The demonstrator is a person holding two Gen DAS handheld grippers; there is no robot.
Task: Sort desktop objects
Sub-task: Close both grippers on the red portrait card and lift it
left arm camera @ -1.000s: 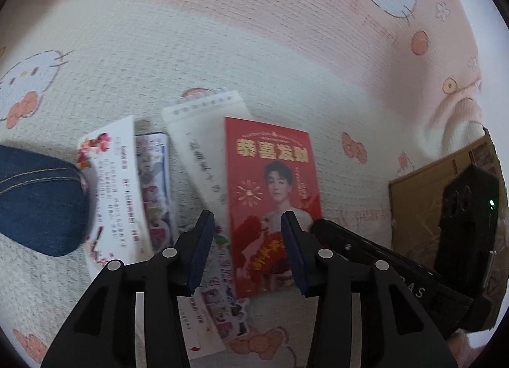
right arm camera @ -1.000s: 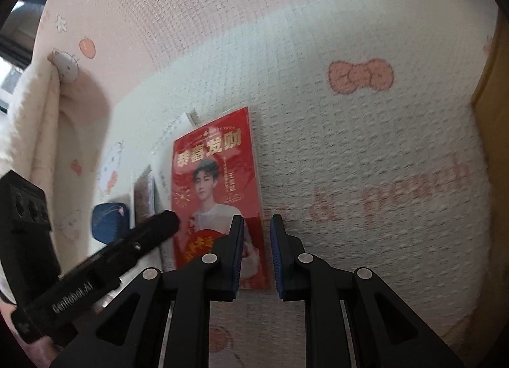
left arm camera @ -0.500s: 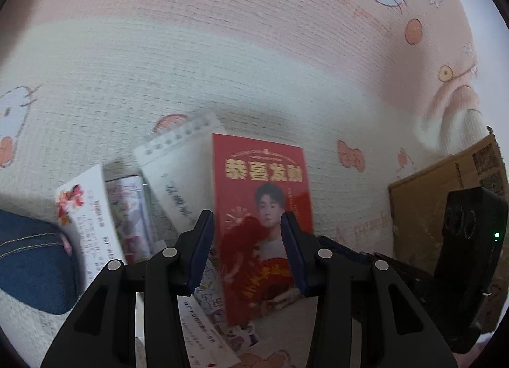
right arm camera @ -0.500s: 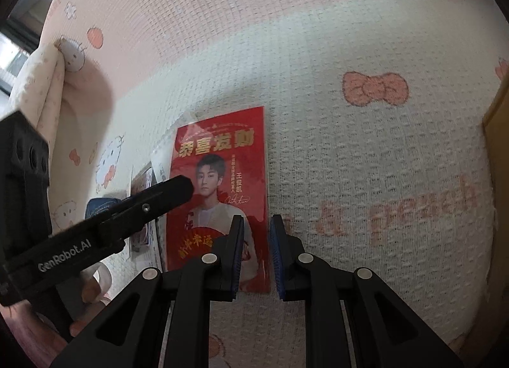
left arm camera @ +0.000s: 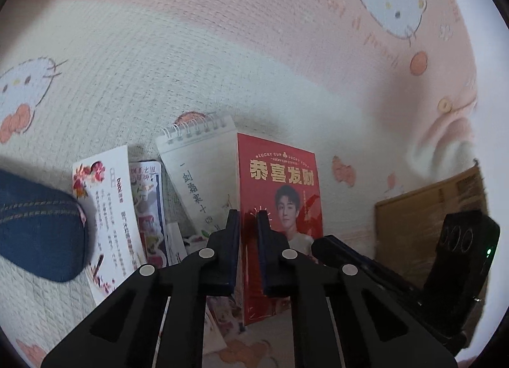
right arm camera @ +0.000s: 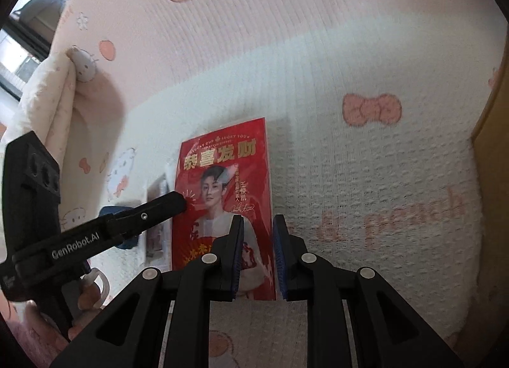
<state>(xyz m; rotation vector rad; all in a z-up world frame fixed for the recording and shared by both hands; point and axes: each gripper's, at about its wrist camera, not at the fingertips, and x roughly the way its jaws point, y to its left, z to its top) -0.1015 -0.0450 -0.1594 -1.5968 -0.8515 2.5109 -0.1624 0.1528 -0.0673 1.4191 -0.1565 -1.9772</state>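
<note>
Left gripper [left arm camera: 247,218] jaws have just been closing, from wide apart down onto the left edge of the red card [left arm camera: 280,196], which looks pinched between the pads. Right gripper [right arm camera: 258,225] jaws have just been opening a little; the card's right edge [right arm camera: 222,183] sits in the narrow gap, pads not clearly pressing, so no firm hold there. Card stands tilted up off the pink cartoon-print blanket [left arm camera: 222,50], near edge low, far edge raised. Judgement: thin glossy card, very light, bends easily, slippery face; take it by an edge, low down, with a light pinch, since a corner grip could crease it. Beside it to the left, a spiral notepad [left arm camera: 197,170], then a sticker sheet [left arm camera: 149,205], a white printed card [left arm camera: 105,205] and a denim pouch [left arm camera: 35,225]. Cardboard box [left arm camera: 429,209] lies right.
</note>
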